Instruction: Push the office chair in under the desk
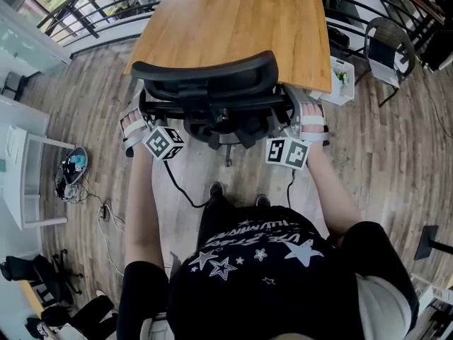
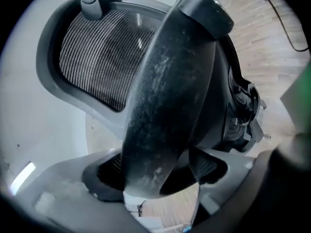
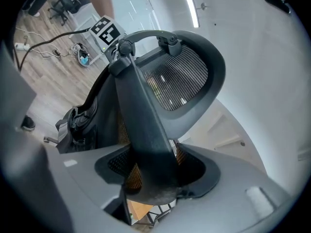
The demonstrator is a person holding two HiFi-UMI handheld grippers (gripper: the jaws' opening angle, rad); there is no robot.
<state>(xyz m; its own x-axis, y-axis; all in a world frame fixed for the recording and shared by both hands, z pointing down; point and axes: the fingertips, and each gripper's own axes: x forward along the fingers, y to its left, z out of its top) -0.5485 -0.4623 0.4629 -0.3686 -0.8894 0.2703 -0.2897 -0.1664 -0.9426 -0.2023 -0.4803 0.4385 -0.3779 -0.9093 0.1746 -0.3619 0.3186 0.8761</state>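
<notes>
While the black, mesh-backed office chair [image 1: 205, 83] stands at the wooden desk's [image 1: 233, 20] near edge, we see the left gripper [image 2: 155, 188] and right gripper [image 3: 153, 178] jaws each clamped on a matte, curved chair arm [image 2: 170, 91].

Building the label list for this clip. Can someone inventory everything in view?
office chair: 1, black, mesh back, at the desk's near edge
desk: 1, wooden top, ahead of the chair
side chair: 1, dark, right of the desk
box: 1, white, on the floor by the desk's right corner
stand: 1, white, far left
cables: several, on the floor at left
floor: wood planks
left gripper: 1, grey, closed on a black bar of the chair
right gripper: 1, grey, closed on a black bar of the chair
person: 1, black star-print shirt, behind the chair
</notes>
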